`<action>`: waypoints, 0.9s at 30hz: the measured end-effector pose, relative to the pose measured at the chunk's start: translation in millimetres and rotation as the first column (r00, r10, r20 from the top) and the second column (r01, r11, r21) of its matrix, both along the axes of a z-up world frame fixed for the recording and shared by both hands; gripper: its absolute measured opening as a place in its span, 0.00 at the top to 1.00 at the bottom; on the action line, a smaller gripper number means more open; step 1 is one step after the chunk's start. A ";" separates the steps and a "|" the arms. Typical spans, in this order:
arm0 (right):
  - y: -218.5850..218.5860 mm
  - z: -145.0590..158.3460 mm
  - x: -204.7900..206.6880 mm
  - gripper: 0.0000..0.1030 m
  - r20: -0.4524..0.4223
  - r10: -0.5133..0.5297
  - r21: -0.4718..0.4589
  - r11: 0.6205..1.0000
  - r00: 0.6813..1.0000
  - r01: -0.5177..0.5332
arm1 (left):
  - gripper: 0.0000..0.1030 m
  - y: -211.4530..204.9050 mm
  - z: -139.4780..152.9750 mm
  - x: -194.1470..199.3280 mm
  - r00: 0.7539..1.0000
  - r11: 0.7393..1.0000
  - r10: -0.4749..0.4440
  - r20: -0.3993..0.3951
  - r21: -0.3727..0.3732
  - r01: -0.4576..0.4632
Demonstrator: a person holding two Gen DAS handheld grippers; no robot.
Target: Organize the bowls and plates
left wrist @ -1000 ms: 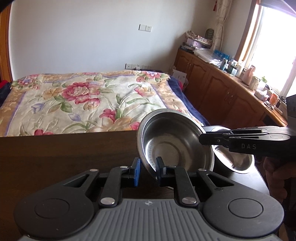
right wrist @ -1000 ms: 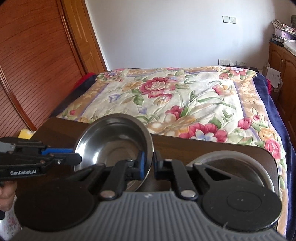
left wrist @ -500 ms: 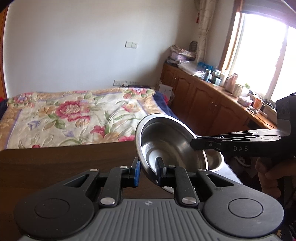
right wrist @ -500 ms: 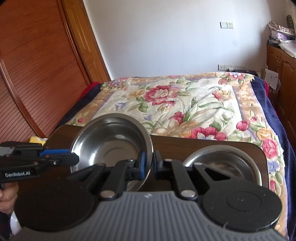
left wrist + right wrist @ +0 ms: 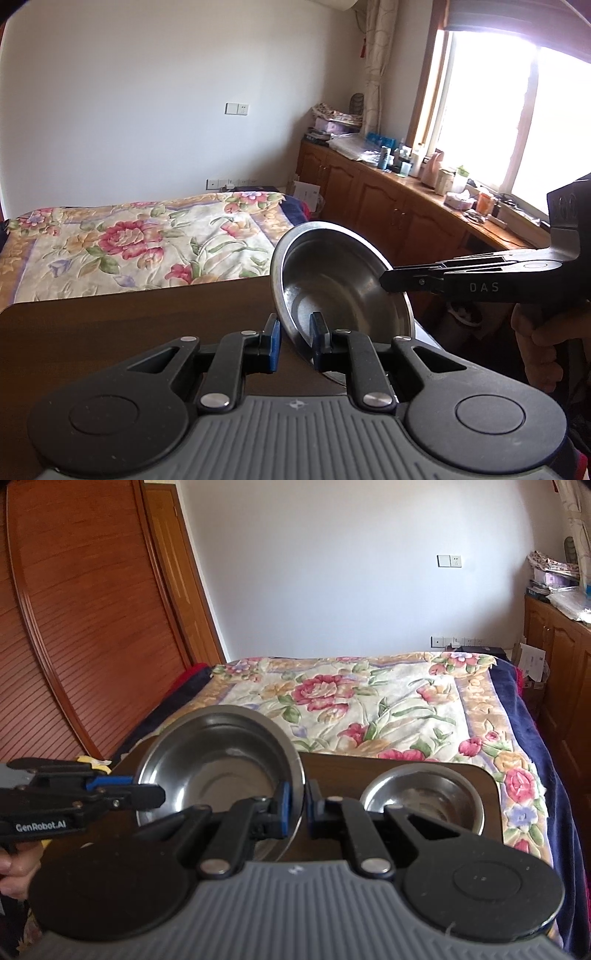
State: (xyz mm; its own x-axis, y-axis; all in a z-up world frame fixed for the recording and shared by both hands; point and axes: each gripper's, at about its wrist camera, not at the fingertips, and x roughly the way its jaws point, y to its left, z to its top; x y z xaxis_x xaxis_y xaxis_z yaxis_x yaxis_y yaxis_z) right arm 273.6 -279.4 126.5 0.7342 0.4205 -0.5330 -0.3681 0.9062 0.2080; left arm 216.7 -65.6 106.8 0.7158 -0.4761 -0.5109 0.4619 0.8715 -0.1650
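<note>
Both the left gripper (image 5: pixel 293 341) and the right gripper (image 5: pixel 298 806) pinch one bowl's (image 5: pixel 218 760) rim, holding it above the table (image 5: pixel 406 771). Another bowl (image 5: pixel 421 805) waits near the table's right edge; stacking looks left to do.

A steel bowl (image 5: pixel 218 771) hangs tilted above the counter (image 5: pixel 388 775), between the two grippers: the left gripper (image 5: pixel 293 343) straddles its rim on one side, the right gripper (image 5: pixel 297 806) pinches the opposite rim. To its right in the right wrist view, a second bowl (image 5: pixel 424 801) sits on the counter. Behind the counter lies the bed (image 5: pixel 369 698); cabinets (image 5: pixel 388 206) line the wall right of the bed, under the window (image 5: pixel 517 110).
</note>
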 end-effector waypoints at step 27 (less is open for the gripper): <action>0.0 -39.6 -72.7 0.90 -0.066 0.020 -0.049 0.999 0.998 -0.024 | 0.57 5.6 -63.5 -62.9 0.989 0.998 -0.055 -0.135 -0.017 0.053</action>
State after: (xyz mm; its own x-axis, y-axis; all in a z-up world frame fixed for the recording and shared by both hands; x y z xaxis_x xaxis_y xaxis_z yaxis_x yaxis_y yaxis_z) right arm 200.8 -279.4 86.9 0.6878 0.4080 -0.6003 -0.3750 0.9079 0.1874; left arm 153.8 -60.0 43.3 0.6135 -0.5195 -0.5948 0.4810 0.8432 -0.2404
